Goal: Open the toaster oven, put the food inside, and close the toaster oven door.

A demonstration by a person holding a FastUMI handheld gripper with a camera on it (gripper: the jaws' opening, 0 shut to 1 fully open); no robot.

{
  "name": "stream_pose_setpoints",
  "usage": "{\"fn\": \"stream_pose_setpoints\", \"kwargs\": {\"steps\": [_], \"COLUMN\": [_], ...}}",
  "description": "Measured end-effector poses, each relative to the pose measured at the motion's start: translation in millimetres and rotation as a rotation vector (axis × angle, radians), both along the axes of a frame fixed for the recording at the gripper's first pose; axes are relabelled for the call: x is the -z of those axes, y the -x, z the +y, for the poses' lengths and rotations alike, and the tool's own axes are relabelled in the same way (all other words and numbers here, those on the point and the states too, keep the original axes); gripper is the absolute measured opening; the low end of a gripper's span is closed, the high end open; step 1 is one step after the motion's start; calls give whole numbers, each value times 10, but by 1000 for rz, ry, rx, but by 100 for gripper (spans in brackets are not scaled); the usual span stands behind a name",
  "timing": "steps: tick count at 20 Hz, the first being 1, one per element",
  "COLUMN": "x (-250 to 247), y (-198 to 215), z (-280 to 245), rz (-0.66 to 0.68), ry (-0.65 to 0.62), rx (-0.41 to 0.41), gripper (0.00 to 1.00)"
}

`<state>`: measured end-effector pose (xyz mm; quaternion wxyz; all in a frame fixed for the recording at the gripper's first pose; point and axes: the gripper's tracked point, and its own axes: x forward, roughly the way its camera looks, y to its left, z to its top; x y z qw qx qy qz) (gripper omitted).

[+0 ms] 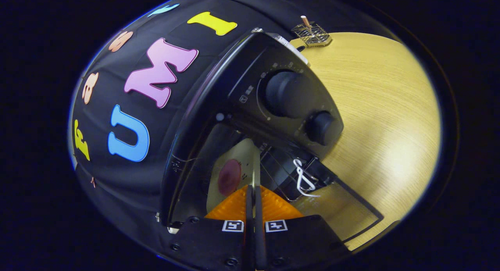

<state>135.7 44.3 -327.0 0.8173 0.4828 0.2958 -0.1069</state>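
The black toaster oven (250, 79) stands on the wooden table, seen rolled on its side, with two round knobs (285, 93) on its control panel. Its glass door (343, 212) is folded down flat onto the table, a white wire loop (302, 179) near its hinge. A pale plate (234, 154) carrying a round reddish piece of food (229, 177) sits inside the oven cavity. My gripper (254, 189) reaches into the opening, its fingers pressed together on the plate's near rim, which shows as a thin edge between them.
A small wire rack with a wooden handle (310, 32) lies on the light wooden table (383, 107) beyond the oven. The booth's black cloth wall (117, 146) hangs behind the oven on the other side.
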Motion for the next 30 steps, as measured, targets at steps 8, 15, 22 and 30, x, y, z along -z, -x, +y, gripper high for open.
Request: {"fn": "stream_pose_setpoints", "kwargs": {"steps": [8, 15, 22, 30], "x": [-80, -321, -314, 251], "y": [46, 553, 1302, 1923], "z": [109, 247, 108, 59], "rz": [-24, -29, 53, 210], "ry": [74, 229, 588, 775], "rx": [-26, -159, -414, -631], "gripper": [29, 99, 99, 99]}}
